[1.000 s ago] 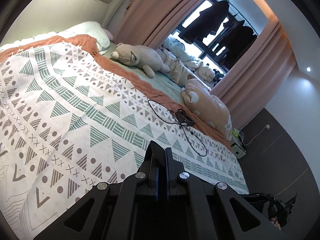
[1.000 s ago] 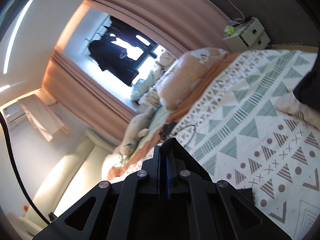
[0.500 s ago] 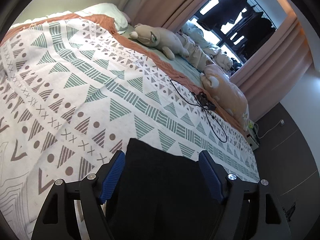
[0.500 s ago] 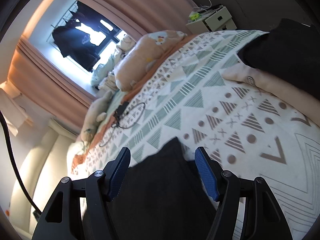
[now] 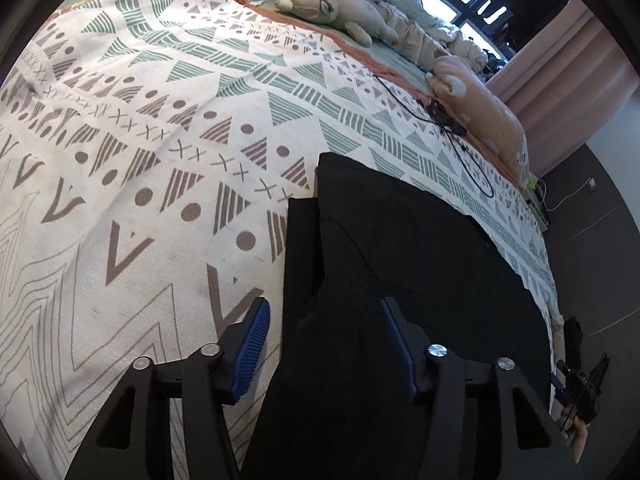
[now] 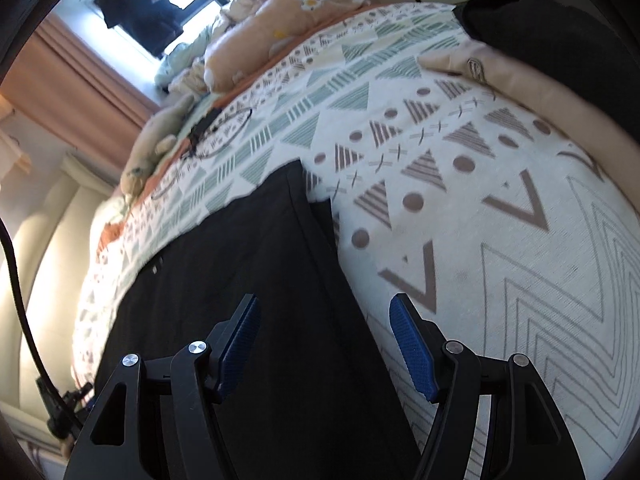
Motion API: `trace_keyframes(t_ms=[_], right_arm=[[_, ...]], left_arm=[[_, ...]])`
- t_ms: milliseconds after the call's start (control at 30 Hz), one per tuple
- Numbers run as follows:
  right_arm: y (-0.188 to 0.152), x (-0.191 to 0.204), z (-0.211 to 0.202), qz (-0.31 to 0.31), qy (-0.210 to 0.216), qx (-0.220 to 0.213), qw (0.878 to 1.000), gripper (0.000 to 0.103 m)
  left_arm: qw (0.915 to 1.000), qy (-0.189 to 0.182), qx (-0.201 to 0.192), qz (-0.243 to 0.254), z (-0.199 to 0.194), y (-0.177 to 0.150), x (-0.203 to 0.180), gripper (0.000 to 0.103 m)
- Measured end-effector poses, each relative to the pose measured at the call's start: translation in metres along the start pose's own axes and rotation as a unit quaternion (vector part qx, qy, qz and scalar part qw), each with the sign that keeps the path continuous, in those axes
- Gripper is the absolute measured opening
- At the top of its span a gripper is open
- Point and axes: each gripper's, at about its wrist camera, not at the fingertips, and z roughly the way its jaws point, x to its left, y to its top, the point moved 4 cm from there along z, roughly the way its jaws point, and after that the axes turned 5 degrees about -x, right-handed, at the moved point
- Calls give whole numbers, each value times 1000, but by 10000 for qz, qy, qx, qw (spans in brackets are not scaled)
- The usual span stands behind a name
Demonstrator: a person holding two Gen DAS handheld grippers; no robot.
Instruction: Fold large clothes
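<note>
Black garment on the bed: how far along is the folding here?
Done: the black garment lies spread on the patterned bedspread, one layer over another at its far end. In hand: nothing; left gripper and right gripper stand open above it. Left: further folds; beige clothing waits.

Bed with a white patterned bedspread [image 5: 168, 128], triangles, dots and crosses in green and brown. On it: black garment [image 5: 400, 264] spread flat near the close edge; black cable [image 5: 472, 160] looped further back; plush toys [image 5: 336, 8] and an orange pillow [image 5: 484, 112] along the far side; beige garment [image 6: 532, 80] and another dark garment [image 6: 552, 40] at one end.
</note>
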Motion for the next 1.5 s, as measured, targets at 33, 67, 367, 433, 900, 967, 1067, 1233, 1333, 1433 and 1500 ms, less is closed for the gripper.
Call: trace_keyframes(t_ms=[33,67,367,433,900,967,1067,1233,1333,1433,1500], right_arm=[[-2,1,4,-68,-44,32,10000,67],[-2,3,6,-92,-63,45,9999,67],[15,8,18,-151,135,-277,9994,6],[20,9,19,-91,155,-348,9992,5],[16,9,-7,46,-314,-343,9989,44],[13,13,-21,-62,-361,-388,9986,49],[7,19,-42,-150,-404,-516,9977,57],[-9,42,-75,-446,-388,-688,9959,64],[-21,60,-88,-664,-351,-612,9953,67],[-32,74,-94,-825,-362,-484,9948,78],[-39,81,-96,-918,-389,-379,9943,79]], left_arm=[[10000,-16,22,0,3,-1,-1,42],[10000,-47,32,16,5,0,-2,41],[9991,136,67,393,38,10,-13,3],[9985,224,23,502,42,13,-16,3],[9968,679,294,310,38,10,-9,49],[9975,655,133,239,21,6,-5,60],[9984,551,50,64,0,-2,1,60],[9990,432,23,-119,-29,-27,7,60],[9992,344,-8,-201,-46,-44,9,60],[9991,281,-40,-311,-62,-59,13,60],[9990,237,-43,-366,-72,-68,15,60]])
